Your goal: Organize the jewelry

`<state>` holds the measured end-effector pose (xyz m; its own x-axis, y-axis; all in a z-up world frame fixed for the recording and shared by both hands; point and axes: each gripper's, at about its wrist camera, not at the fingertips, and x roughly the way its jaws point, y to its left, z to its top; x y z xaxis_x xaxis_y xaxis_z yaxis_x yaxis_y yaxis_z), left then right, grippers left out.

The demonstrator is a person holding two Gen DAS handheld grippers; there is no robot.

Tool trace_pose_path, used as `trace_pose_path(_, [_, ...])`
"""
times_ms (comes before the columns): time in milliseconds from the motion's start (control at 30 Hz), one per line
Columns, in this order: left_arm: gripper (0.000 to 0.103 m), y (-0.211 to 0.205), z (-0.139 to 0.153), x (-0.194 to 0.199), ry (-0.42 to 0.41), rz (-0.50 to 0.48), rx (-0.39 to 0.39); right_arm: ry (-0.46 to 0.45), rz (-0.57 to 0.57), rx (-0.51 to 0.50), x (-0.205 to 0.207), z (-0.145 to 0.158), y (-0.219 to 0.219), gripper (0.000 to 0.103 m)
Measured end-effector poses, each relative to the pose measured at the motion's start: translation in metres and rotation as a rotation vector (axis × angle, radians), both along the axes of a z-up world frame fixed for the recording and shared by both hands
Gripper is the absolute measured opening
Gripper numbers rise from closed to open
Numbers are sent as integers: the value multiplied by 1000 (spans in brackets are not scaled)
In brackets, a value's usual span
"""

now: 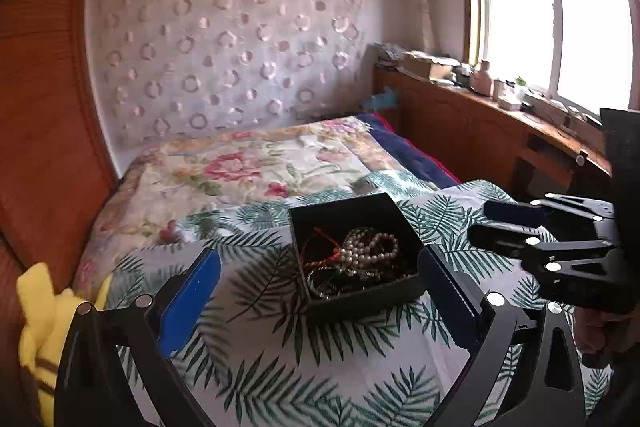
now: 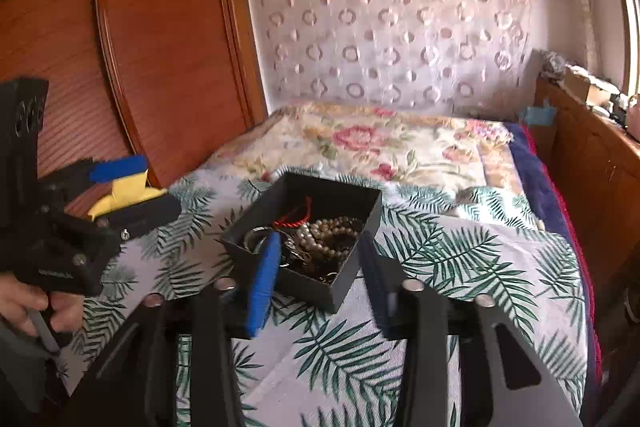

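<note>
Jewelry box [image 1: 356,259], black, open-topped, sits on the palm-leaf cloth [image 1: 280,367] over the bed, dead ahead of both sets of fingers and just beyond their tips. Contents: pearl strand [image 1: 370,247] heaped mid-box, red cord [image 1: 320,241] toward the far-left corner, dark chains and a metallic ring nearer the front wall; items tangled, no single long axis readable, though the pearls loop roughly across the box. Left gripper [image 1: 320,299]: fingers spread very wide, nothing between them, box framed in the gap with its near corner pointing back at the hand. Right gripper [image 2: 316,275]: fingers about half apart, empty, left pad overlapping the box's near-left wall in its own view, right pad just off the near-right wall; whether either touches the box cannot be told. Judgement: right hand looks the nearer, tips at the rim, so a reach into the heap would fall to it; left fingers appear a little farther back, better placed to steady the box. Left wrist view shows the right gripper side-on at far right, off the box's right flank, and the pearl heap clearly. Right wrist view shows the left gripper at far left with a hand [image 2: 36,303] on its grip, well clear of the box, plus a yellow cloth [image 2: 124,195] behind it.
</note>
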<state>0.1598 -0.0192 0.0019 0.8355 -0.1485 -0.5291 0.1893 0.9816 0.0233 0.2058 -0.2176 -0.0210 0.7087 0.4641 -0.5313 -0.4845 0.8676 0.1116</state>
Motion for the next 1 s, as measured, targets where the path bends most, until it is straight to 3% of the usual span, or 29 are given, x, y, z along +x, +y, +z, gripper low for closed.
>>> trace_pose_path(200, [95,6,6,-38,-26,61,-22,-64,-48,32,-42,18,-12,73])
trace_pose_path(267, [95,9,8,-48,-30,82,-22,-96,-73,39,-59,23,-16,85])
trace_pose_path(433, [95,11,13,-76,-68,122,-8,-130,-128,63,-85,27,-25,101])
trace_pose_path(1000, [95,5,7,-115,-72,133,-2,-165,-236,18,-119,13,-27,101])
